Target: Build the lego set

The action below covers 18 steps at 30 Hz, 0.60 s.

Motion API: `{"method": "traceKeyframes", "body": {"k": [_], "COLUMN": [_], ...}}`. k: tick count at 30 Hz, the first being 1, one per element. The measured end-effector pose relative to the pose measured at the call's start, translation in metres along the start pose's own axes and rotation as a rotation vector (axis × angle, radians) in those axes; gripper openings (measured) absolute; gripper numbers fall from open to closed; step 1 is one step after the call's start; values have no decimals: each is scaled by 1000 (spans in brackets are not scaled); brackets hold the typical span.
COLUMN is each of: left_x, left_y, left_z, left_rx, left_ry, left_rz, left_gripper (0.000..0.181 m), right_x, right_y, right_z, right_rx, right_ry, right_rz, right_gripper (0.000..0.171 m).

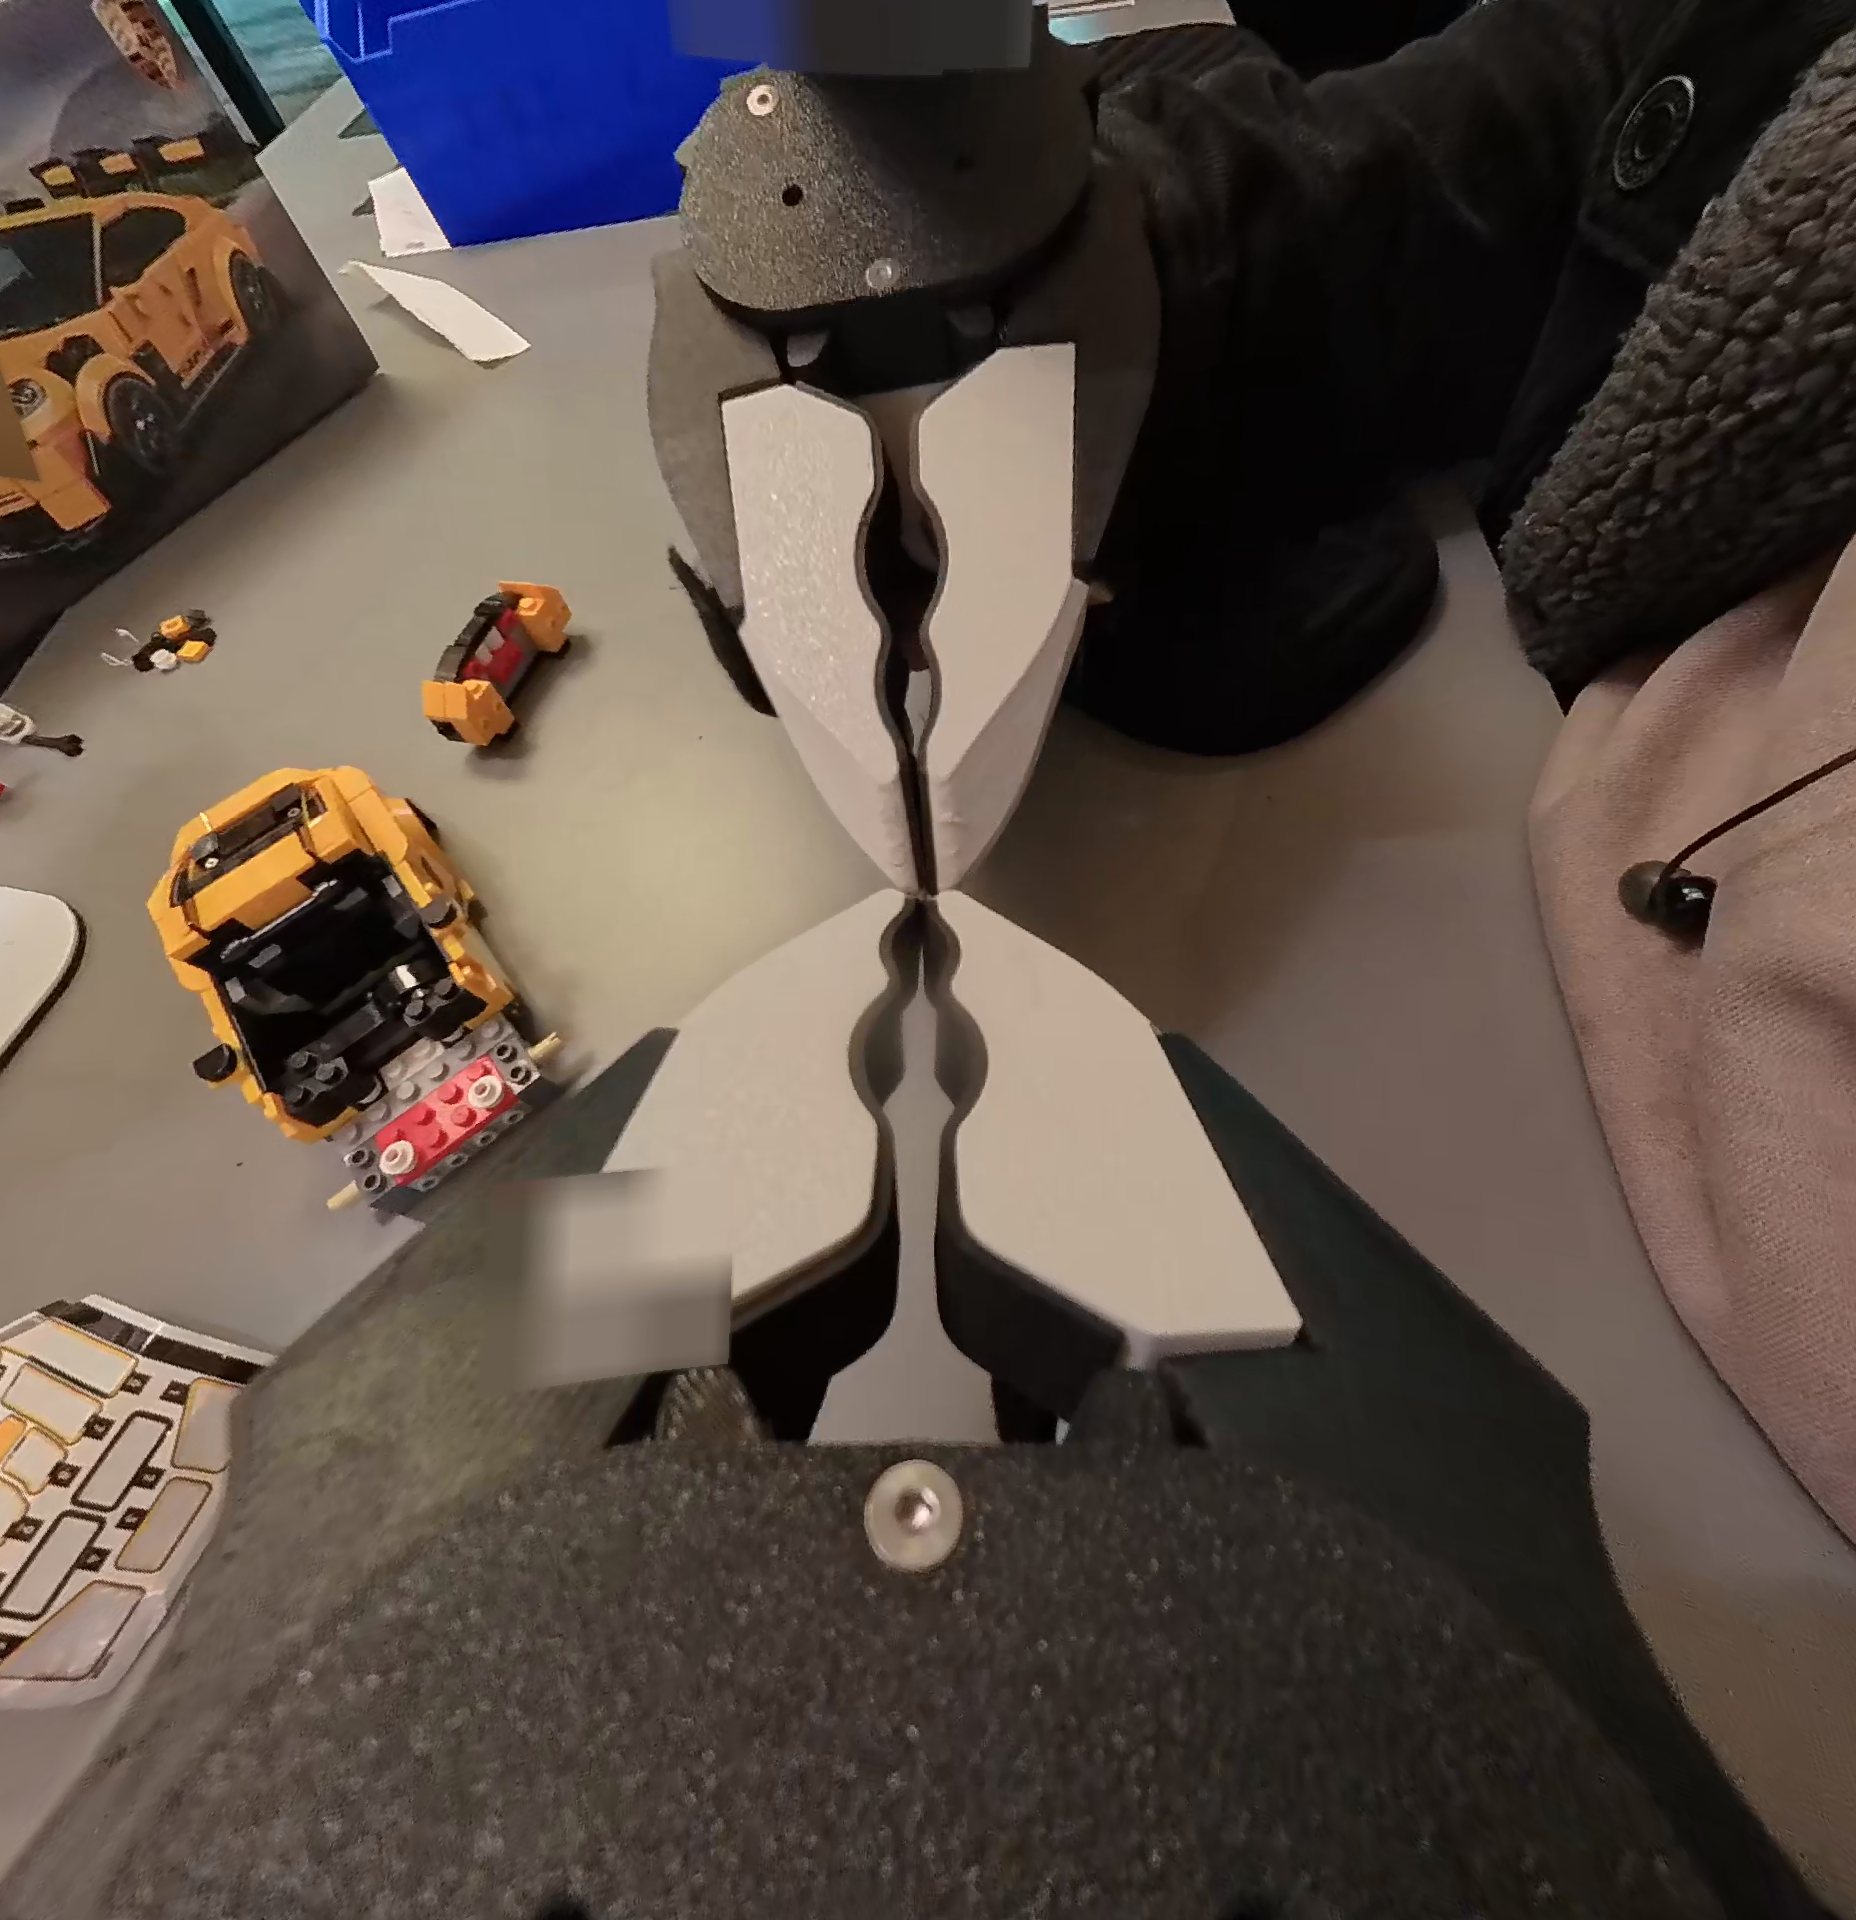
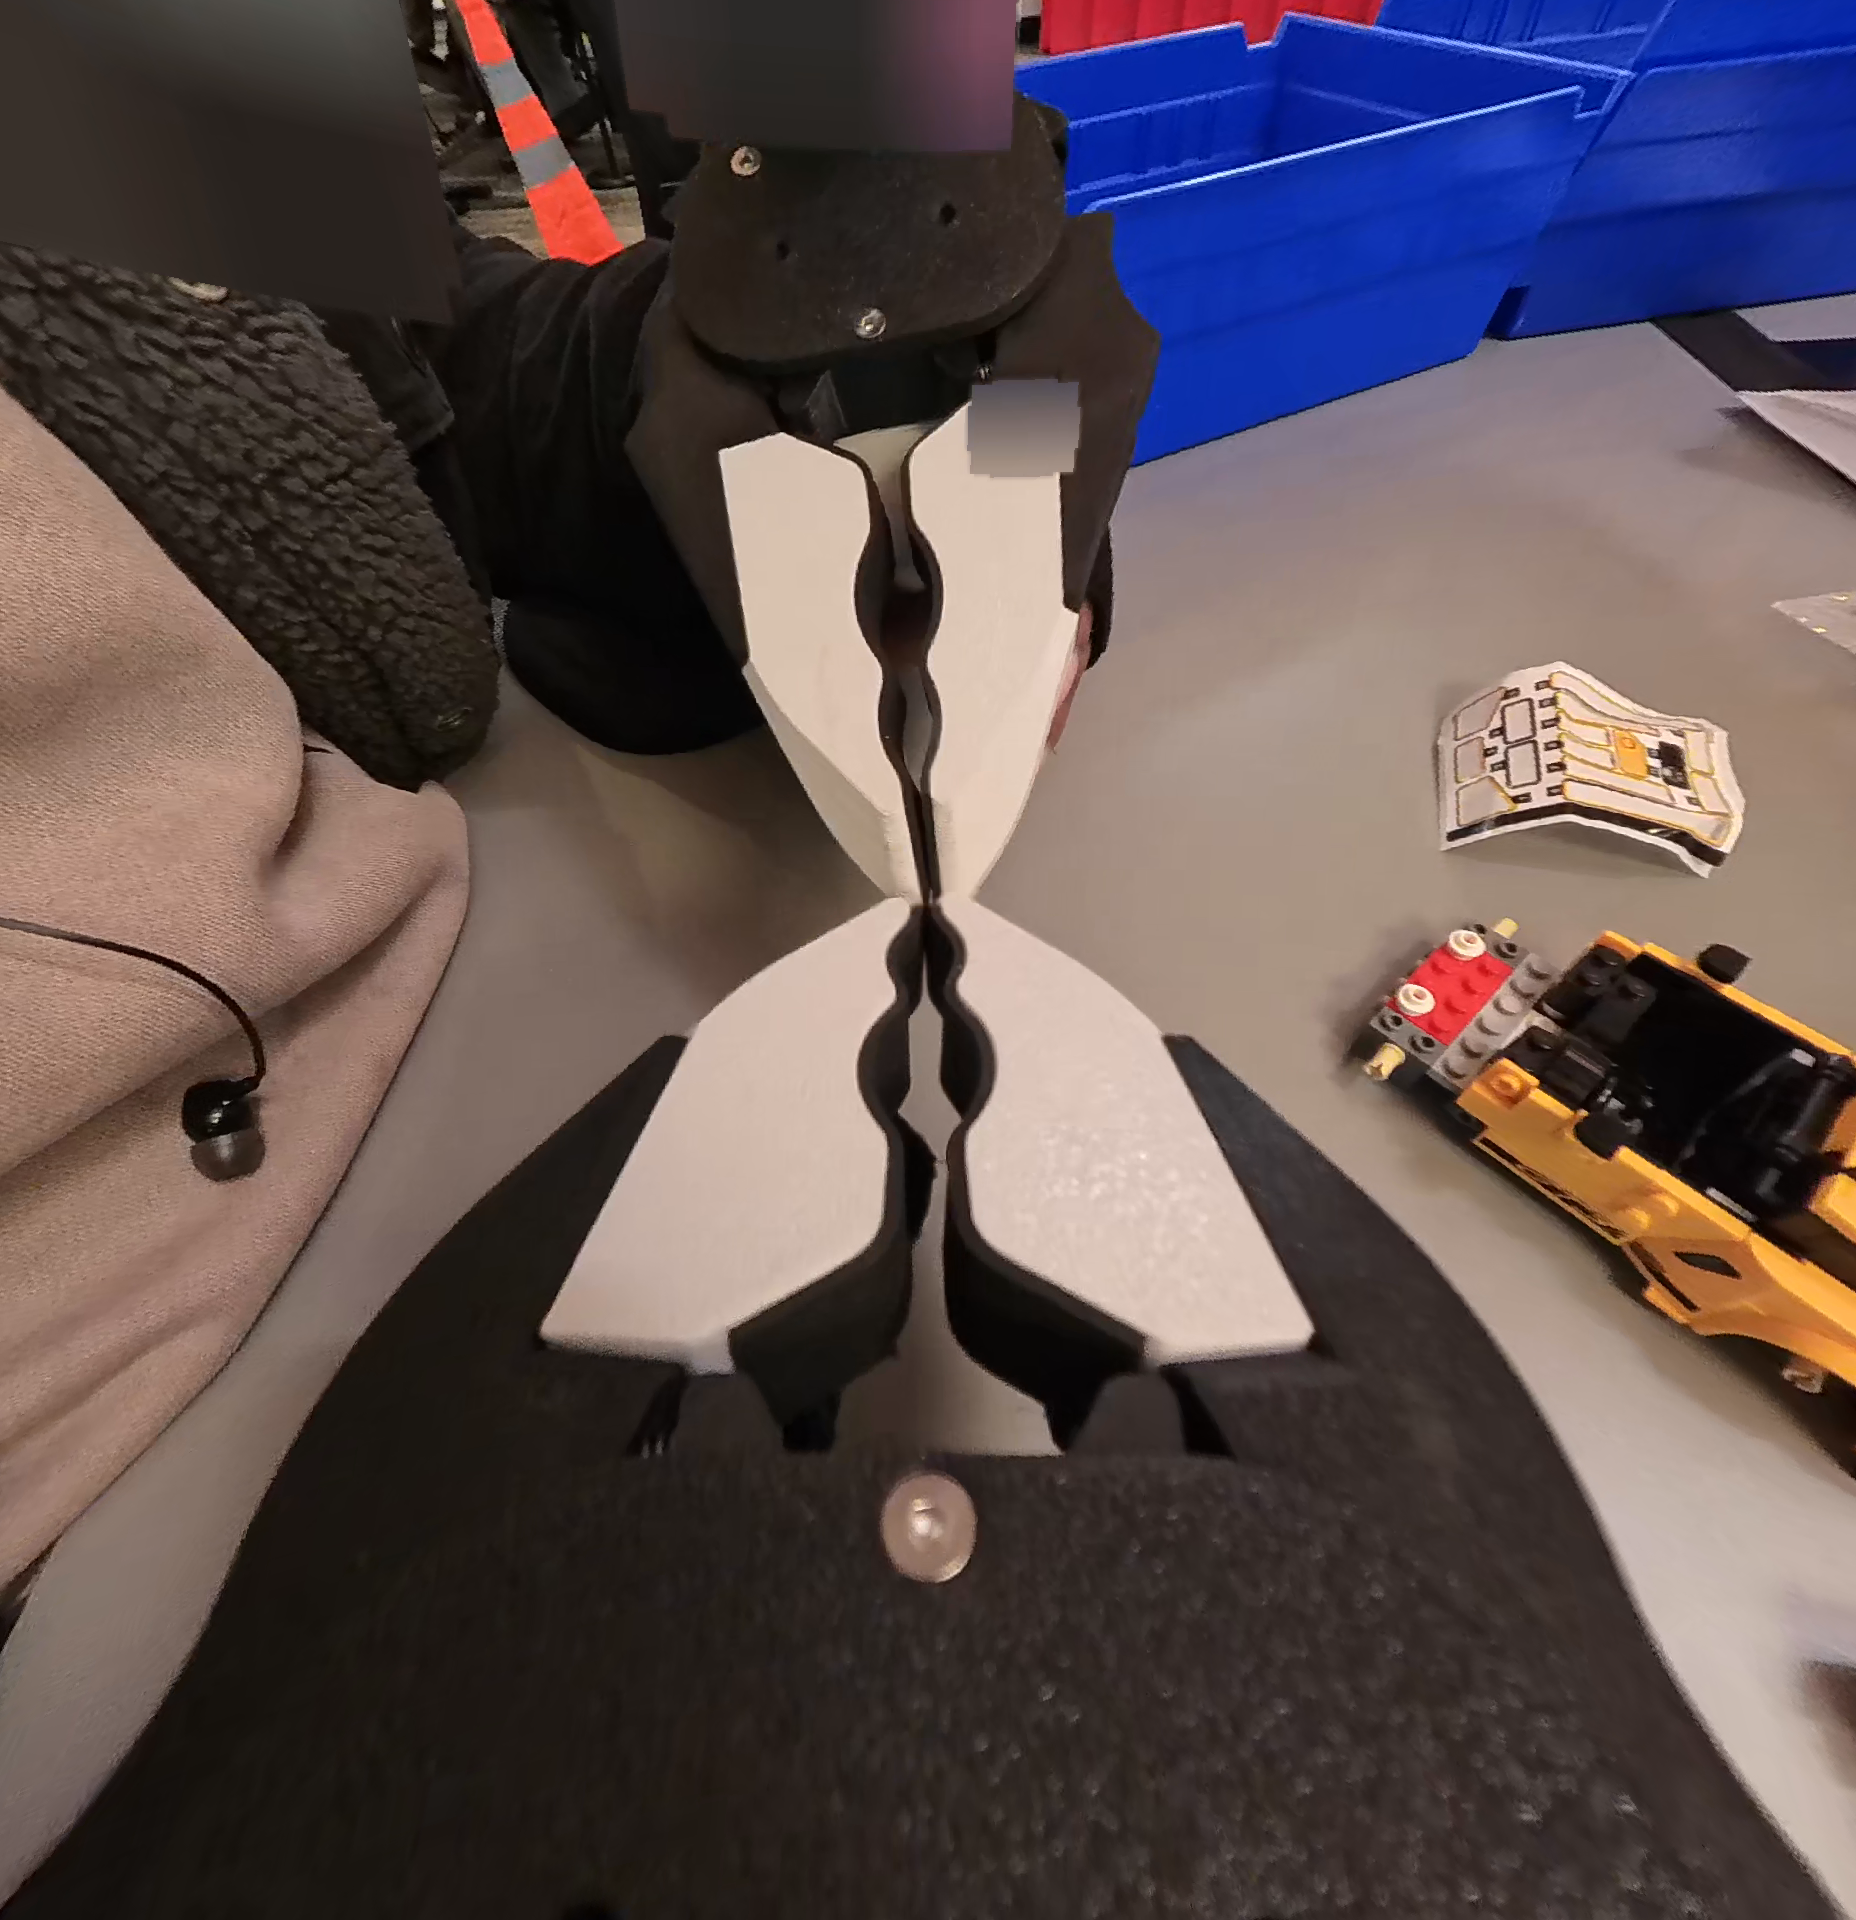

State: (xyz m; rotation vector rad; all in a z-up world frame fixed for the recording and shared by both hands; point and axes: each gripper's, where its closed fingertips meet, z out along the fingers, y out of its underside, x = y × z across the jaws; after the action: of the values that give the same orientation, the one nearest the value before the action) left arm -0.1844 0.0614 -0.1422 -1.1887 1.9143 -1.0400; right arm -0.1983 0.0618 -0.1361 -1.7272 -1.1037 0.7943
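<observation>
The left hand-held gripper [image 1: 922,914] and the right hand-held gripper [image 2: 924,920] meet tip to tip above the grey tabletop [image 1: 643,831], each pointing at the other. Both have their pale grey fingers pressed together along wavy inner edges, closed with nothing visible between them. In the left wrist view the right one comes in from the far side [image 1: 919,873]; in the right wrist view the left one does the same [image 2: 922,883].

The partly built yellow and black lego car [image 1: 332,956] lies on the tabletop to the left of the tips in the left wrist view, its open rear showing grey and red studded plates; the right wrist view has it at the right edge [image 2: 1651,1132]. It is well apart from both grippers. Beyond it lies a small orange, black and red lego sub-assembly [image 1: 498,665], and farther left a little heap of loose small pieces [image 1: 176,639].

A curled white sticker sheet [image 2: 1589,774] lies near the car. The printed set box [image 1: 124,312] stands at the far left, and blue plastic bins [image 2: 1371,208] sit behind. A person's beige garment with a dark fleece collar [image 2: 176,779] borders the tabletop.
</observation>
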Motion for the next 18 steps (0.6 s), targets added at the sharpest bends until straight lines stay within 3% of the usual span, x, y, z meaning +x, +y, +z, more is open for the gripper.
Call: {"method": "traceKeyframes", "body": {"k": [8, 14, 18], "left_x": [-6, -18, -17], "left_y": [-8, -10, -12], "left_z": [-6, -12, -12], "left_rx": [76, 127, 135], "left_ry": [22, -6, -8], "left_rz": [-99, -168, -164], "left_gripper": [7, 17, 13], "right_x": [6, 19, 23], "right_y": [-10, -26, -27], "right_z": [-5, -15, -16], "right_rx": [59, 177, 195], "right_ry": [25, 29, 34], "right_rz": [16, 177, 217], "right_gripper": [0, 0, 0]}}
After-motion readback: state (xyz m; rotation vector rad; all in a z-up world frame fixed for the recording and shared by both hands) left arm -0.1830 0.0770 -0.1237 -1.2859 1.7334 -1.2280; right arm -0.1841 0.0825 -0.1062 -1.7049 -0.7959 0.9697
